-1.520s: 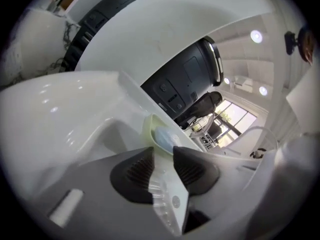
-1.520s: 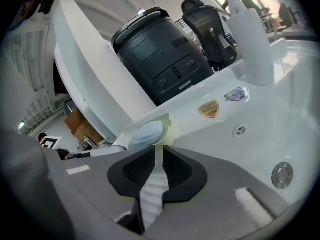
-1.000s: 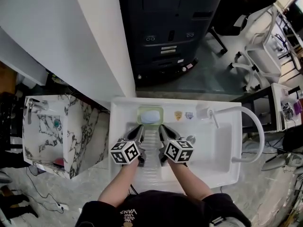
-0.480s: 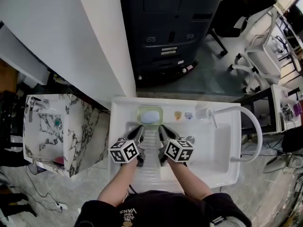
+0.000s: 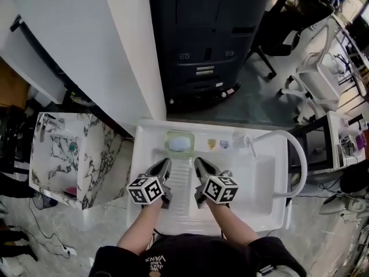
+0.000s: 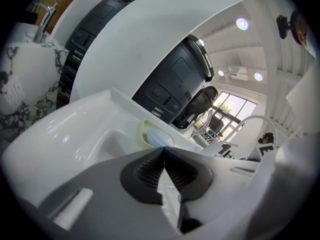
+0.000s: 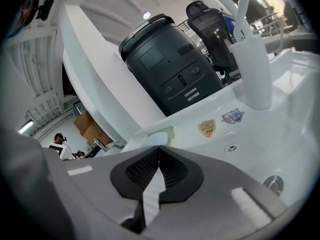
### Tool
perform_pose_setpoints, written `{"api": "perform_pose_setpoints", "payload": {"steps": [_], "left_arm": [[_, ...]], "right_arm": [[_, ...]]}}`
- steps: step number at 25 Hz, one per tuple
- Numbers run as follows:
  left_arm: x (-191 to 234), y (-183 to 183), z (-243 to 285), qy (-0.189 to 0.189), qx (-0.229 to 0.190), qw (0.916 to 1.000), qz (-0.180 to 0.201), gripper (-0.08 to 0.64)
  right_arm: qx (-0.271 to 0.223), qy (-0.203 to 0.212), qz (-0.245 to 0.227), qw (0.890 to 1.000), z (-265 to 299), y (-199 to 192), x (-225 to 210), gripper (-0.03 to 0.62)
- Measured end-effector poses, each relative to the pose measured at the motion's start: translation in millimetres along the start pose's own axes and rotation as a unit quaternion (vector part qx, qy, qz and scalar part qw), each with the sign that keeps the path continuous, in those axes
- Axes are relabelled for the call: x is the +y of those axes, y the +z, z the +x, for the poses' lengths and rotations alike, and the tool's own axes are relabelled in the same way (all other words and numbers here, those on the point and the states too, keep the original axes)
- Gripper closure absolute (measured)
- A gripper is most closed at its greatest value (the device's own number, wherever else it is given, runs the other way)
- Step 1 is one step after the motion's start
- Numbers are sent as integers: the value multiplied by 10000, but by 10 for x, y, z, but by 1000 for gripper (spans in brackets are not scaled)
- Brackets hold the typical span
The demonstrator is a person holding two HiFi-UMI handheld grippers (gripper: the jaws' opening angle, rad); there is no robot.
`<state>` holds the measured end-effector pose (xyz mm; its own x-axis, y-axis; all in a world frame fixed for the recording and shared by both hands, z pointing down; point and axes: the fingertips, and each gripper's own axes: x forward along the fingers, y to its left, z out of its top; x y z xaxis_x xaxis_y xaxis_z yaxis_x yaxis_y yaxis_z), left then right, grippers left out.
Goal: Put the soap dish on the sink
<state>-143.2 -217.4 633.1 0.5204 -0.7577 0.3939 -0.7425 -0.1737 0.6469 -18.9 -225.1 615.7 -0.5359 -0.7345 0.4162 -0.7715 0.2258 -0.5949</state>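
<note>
Soap dish (image 5: 180, 134), pale green and just 1 of its kind, sits on the back ledge of the white sink (image 5: 271, 209), left of the middle, with 1 pale blue bar of soap (image 5: 180, 143) lying in it. To its right on the same ledge are 2 small stickers, 1 gold (image 5: 211, 144) and 1 blue (image 5: 224, 144), and then 1 white tap (image 5: 243, 138) whose long curved spout arches over the right side of the basin.

2 grippers hang over the basin, side by side and apart from each other, both pointing toward the ledge. The left gripper (image 5: 166, 161) has its jaws pressed together with nothing between them, its tip short of the dish and not touching it. The right gripper (image 5: 198, 161) is likewise clenched on nothing. Each carries 1 cube with square markers, so 2 cubes in all, and 2 bare forearms reach out behind them.

Behind the sink stands 1 big dark copier (image 5: 207, 39). At the left is 1 marble-patterned sink (image 5: 75, 154).
</note>
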Motion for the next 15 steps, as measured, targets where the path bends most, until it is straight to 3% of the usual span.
{"api": "perform_pose_setpoints", "payload": {"steps": [15], "left_arm": [[-522, -303, -645, 296, -547, 9980, 147, 506]], "right_arm": [[230, 639, -345, 9971, -673, -5, 121, 589]]}}
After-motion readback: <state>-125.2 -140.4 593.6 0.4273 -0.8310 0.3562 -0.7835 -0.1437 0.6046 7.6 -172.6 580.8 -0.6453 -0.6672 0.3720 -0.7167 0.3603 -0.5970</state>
